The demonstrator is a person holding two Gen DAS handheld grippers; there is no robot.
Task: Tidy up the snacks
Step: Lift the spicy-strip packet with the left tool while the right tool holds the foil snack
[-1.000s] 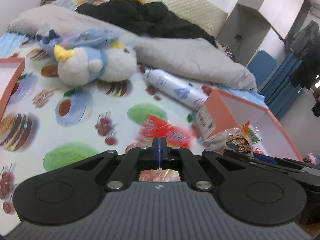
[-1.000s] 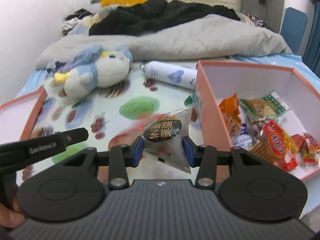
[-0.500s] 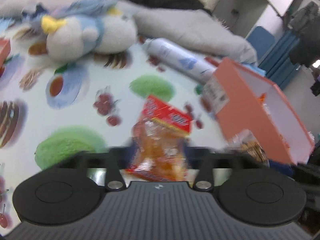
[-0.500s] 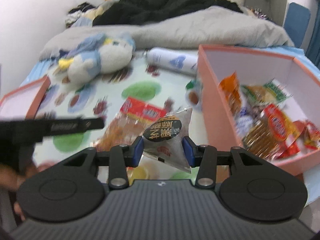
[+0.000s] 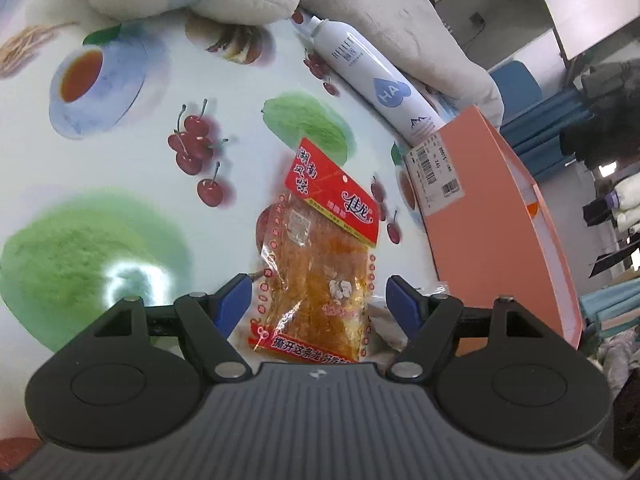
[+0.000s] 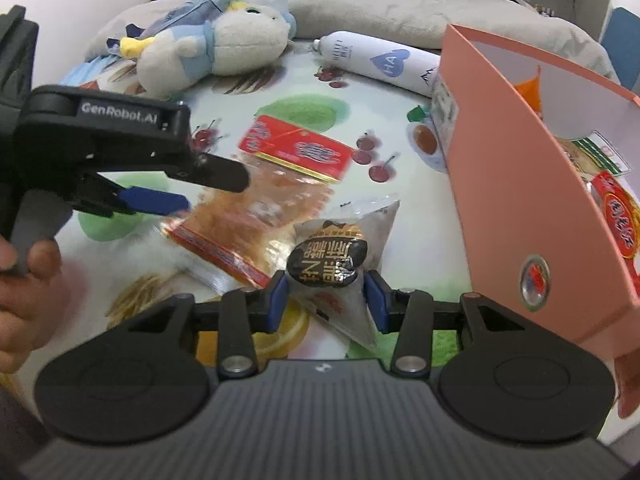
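Observation:
A red-topped snack packet (image 5: 320, 256) with orange contents lies flat on the fruit-print bed sheet; it also shows in the right wrist view (image 6: 276, 184). My left gripper (image 5: 320, 300) is open, its blue pads either side of the packet's near end. In the right wrist view the left gripper (image 6: 184, 188) hovers over the packet's left edge. My right gripper (image 6: 326, 294) is shut on a clear triangular packet with a black label (image 6: 332, 264), held left of the orange box (image 6: 520, 200). Several snacks lie inside the box.
A white spray bottle (image 5: 376, 80) lies behind the box (image 5: 492, 216). A plush penguin (image 6: 216, 44) sits at the back left, with a grey blanket (image 6: 420, 12) behind it. A hand (image 6: 24, 280) grips the left tool.
My left gripper has opened and let the red-topped packet drop onto the sheet, then moved low over it. My right gripper has come down beside the box, still holding the triangular packet.

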